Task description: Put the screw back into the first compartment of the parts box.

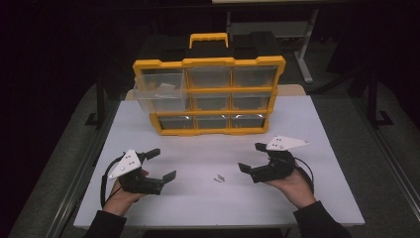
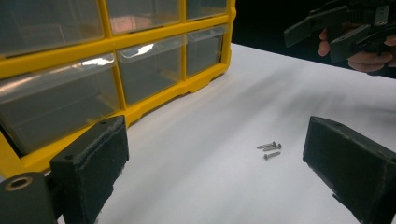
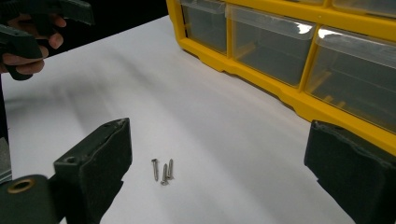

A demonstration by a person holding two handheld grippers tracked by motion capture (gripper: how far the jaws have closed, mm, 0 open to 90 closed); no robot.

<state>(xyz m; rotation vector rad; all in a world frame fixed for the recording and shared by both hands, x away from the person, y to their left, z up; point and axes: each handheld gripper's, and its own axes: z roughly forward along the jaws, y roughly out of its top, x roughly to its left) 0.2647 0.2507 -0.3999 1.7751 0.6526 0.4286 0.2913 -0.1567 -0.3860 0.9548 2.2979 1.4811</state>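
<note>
Two grippers low in high view. Left gripper (image 1: 162, 165) at lower left, jaws wide, nothing btwn. Three screws (image 1: 219, 178) lie bunched on white table (image 1: 307, 198), lower centre, well apart from both. Right gripper (image 1: 251, 157) lower right, jaws wide, empty. Yellow drawer organiser (image 1: 208, 62) stands upper centre, its top-left drawer (image 1: 159, 91) pulled out.

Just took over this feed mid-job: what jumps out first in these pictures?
The yellow drawer organizer standing at the table's far side, its top-left drawer pulled out. Then three small screws lying loose on the white table, between the left gripper and right gripper, both open and empty.
</note>
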